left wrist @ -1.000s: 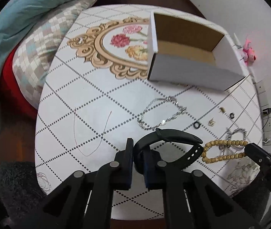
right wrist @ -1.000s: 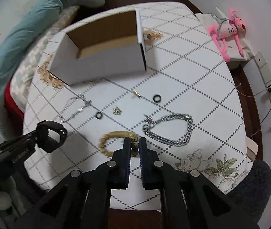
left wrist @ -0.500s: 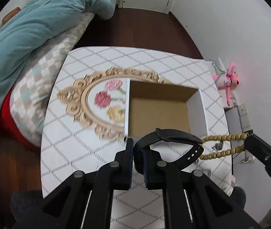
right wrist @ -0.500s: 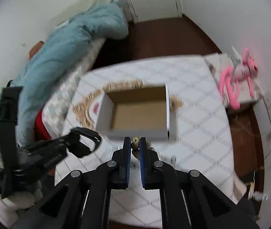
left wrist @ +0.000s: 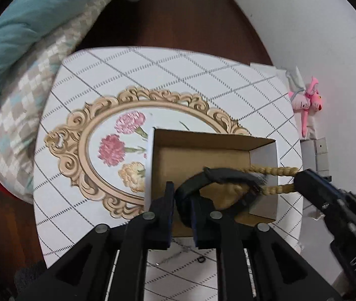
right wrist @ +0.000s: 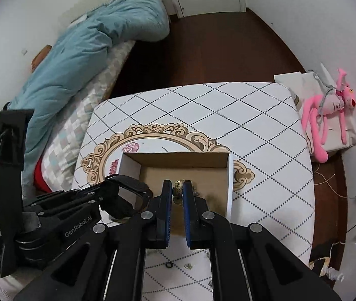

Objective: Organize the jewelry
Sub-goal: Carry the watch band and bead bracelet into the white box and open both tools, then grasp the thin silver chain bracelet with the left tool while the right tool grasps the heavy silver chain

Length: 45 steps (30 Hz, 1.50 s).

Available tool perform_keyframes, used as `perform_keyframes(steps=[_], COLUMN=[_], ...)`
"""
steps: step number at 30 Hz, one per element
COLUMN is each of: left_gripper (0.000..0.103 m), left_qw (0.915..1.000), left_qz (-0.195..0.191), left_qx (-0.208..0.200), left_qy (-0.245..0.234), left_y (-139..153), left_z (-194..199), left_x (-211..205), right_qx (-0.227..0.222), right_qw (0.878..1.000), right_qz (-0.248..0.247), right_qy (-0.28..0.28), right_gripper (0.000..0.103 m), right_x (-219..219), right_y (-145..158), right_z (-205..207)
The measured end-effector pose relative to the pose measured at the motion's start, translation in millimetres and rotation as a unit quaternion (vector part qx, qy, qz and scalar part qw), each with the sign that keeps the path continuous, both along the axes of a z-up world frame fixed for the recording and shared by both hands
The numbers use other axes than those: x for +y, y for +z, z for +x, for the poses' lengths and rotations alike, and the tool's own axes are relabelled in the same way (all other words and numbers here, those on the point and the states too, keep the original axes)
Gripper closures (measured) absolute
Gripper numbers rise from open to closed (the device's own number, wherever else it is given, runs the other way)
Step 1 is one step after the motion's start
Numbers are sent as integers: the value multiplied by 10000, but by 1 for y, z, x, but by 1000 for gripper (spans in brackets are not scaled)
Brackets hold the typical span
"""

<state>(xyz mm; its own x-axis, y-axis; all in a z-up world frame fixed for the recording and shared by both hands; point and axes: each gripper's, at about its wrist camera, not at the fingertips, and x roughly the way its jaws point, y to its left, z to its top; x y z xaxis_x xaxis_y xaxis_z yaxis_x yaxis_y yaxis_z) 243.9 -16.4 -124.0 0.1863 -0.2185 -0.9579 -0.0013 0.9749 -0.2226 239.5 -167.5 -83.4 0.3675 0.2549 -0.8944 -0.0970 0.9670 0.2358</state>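
Note:
An open cardboard box (left wrist: pixel 203 150) (right wrist: pixel 178 170) stands on the white patterned table. My left gripper (left wrist: pixel 181 198) is shut on a black watch band (left wrist: pixel 228 175), held over the box; it shows at the left in the right wrist view (right wrist: pixel 125 195). My right gripper (right wrist: pixel 177 190) is shut on a gold bead bracelet (right wrist: pixel 178 184), also over the box. In the left wrist view the bracelet (left wrist: pixel 271 171) stretches from the right gripper's tip (left wrist: pixel 303 183) across the box's right wall.
Small rings and earrings lie on the table (right wrist: pixel 253 125) near its front edge, one ring (right wrist: pixel 168 265) among them. A teal quilt (right wrist: pixel 90 50) and pillows lie at the left. A pink plush toy (right wrist: pixel 328 110) sits at the right.
Both grippers rose from the table with the watch band and the bracelet and moved forward over the open box.

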Motion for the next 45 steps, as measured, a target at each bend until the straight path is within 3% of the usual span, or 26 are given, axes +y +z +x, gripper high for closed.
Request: perform_keyframes(steps=[2, 3, 4, 5, 6, 7, 11, 13, 15, 19, 27, 45], left_gripper=[84, 77, 60, 50, 34, 29, 23, 11, 0, 0, 0, 0], left_qw=[9998, 9998, 9998, 9998, 9996, 9993, 9955, 9918, 9880, 9836, 9816, 9684], left_qz=[-174, -186, -157, -111, -37, 45, 696, 945, 1169, 1466, 1493, 1271], left_qx=[32, 17, -37, -104, -178, -262, -575, -801, -970, -1035, -1164, -2119], left_qy=[70, 95, 126, 151, 199, 250, 304, 327, 286, 172, 238, 345], left_y=[0, 1, 4, 6, 9, 12, 13, 10, 4, -9, -9, 70], left_z=[3, 3, 4, 3, 3, 2, -7, -15, -24, -35, -50, -119], left_x=[1, 1, 3, 4, 5, 8, 14, 17, 16, 14, 14, 9], right_qx=[267, 386, 453, 515, 538, 543, 386, 349, 292, 250, 134, -1037], right_qw=[9996, 9992, 9989, 9986, 9985, 9985, 9971, 9948, 9913, 9875, 9865, 9785], right_qz=[20, -36, -58, -58, -60, -89, -639, -931, -1242, -1529, -1582, -1576], right_qy=[96, 88, 108, 96, 57, 23, -145, -230, -316, -300, -398, -832], right_gripper=[94, 93, 91, 88, 70, 52, 39, 13, 8, 2, 2, 2], right_x=[0, 0, -1, -3, -5, -9, -16, -17, -15, -11, -9, -24], right_y=[-11, -16, -19, -24, -27, -29, -35, -41, -49, -63, -68, 27], right_z=[9, 12, 13, 13, 12, 10, -3, -9, -17, -28, -42, -115])
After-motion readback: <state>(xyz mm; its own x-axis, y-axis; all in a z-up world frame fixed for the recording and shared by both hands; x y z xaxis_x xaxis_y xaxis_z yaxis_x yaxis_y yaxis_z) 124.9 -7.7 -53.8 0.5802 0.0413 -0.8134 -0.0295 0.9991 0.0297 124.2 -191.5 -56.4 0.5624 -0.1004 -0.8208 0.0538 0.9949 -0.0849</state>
